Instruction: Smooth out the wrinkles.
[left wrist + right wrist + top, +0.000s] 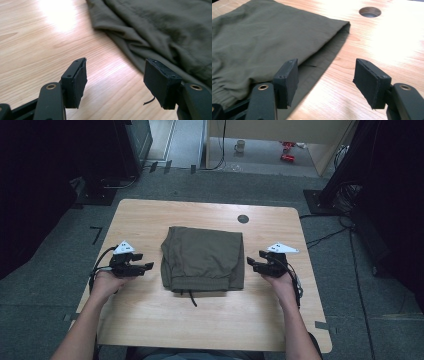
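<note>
A folded olive-green garment (203, 258) lies flat in the middle of the wooden table (150, 320), its elastic waistband toward the person and a dark drawstring (191, 297) trailing off its near edge. My left gripper (148, 266) rests on the table just left of the garment, open and holding nothing; in the left gripper view the garment (160, 27) fills the upper right beyond the jaws (115, 81). My right gripper (250, 262) sits just right of the garment, open and holding nothing. In the right gripper view the garment (262, 42) lies to the left, its edge under the left jaw.
A round cable hole (243, 218) pierces the table behind the garment and appears as the hole (369, 11) in the right gripper view. Grey carpet surrounds the table, with dark equipment stands and cables at both sides. A mug (240, 146) and red objects (287, 150) lie on the far floor.
</note>
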A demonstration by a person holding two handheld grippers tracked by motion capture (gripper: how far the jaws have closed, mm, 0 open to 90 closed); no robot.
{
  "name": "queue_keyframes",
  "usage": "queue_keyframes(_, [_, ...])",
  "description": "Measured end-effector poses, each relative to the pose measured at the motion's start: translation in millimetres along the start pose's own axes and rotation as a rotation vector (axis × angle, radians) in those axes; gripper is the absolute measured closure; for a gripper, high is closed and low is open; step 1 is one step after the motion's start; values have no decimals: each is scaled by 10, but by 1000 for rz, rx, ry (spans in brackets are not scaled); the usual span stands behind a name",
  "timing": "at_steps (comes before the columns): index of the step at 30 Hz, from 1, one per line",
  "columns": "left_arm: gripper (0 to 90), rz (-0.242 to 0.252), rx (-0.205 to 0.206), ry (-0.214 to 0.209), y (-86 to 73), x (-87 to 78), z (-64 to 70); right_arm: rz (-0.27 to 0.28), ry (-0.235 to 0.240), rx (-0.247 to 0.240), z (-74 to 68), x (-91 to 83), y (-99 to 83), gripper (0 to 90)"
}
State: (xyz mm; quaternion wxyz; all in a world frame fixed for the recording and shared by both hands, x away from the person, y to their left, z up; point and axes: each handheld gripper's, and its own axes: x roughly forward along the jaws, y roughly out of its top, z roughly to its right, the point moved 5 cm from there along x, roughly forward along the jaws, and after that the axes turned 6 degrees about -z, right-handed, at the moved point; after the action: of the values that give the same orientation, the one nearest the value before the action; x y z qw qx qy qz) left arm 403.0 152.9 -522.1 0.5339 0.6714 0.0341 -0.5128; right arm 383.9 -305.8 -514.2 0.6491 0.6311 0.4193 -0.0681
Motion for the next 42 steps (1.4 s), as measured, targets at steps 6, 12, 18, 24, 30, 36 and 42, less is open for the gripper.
queue_keyframes(6, [355,-11,0,37,-71,37,-114,-12,-34,-19,110,43,-29,362])
queue_keyframes(12, [355,-17,-22,53,-121,60,-205,-45,-77,11,243,123,-86,361])
queue_keyframes(18, [352,-28,-33,68,-170,84,-278,-68,-101,19,305,190,-133,364])
queue_keyframes(24, [350,-21,-19,81,-206,107,-330,-112,-140,13,373,253,-206,375])
queue_keyframes(30, [341,0,0,83,-221,113,-364,-114,-162,-1,448,278,-225,344])
queue_keyframes(36, [310,-1,-11,85,-219,117,-378,-126,-158,-8,447,293,-223,271])
queue_keyframes(42, [274,-15,18,106,-218,134,-347,-132,-160,-6,425,303,-225,222])
